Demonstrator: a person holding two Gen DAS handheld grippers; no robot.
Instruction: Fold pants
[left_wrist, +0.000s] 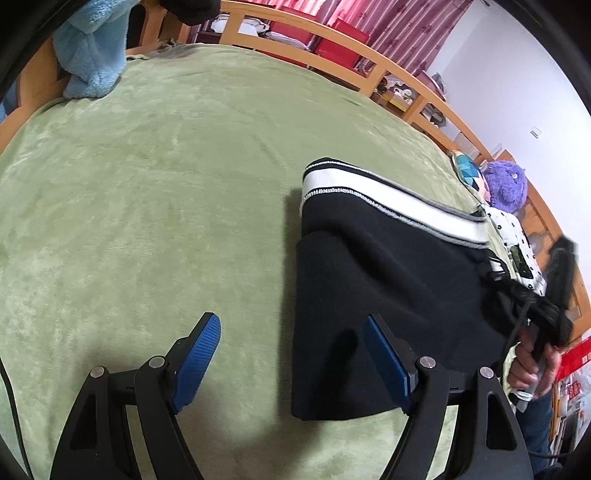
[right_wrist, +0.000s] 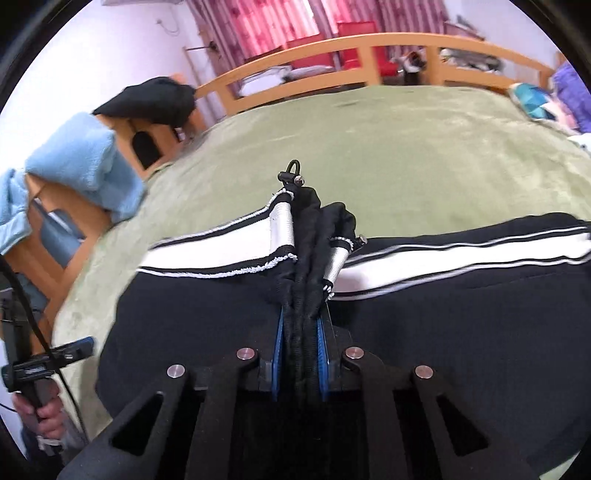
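Observation:
The black pants (left_wrist: 388, 280) with a white side stripe lie folded on the green bed cover (left_wrist: 166, 184), right of centre in the left wrist view. My left gripper (left_wrist: 291, 332) is open and empty, hovering over the pants' left edge, its right finger above the black cloth. My right gripper (right_wrist: 301, 317) is shut on a bunched end of the pants (right_wrist: 314, 236), with the striped cuff sticking out past the blue pads. The rest of the pants (right_wrist: 461, 295) spreads flat beneath it. The right gripper also shows at the right edge of the left wrist view (left_wrist: 546, 310).
A wooden bed rail (left_wrist: 332, 48) runs along the far side. A light blue fleece (left_wrist: 92, 48) hangs at the bed's far left corner. A purple plush toy (left_wrist: 506, 188) and a patterned pillow (left_wrist: 469, 173) sit at the right end.

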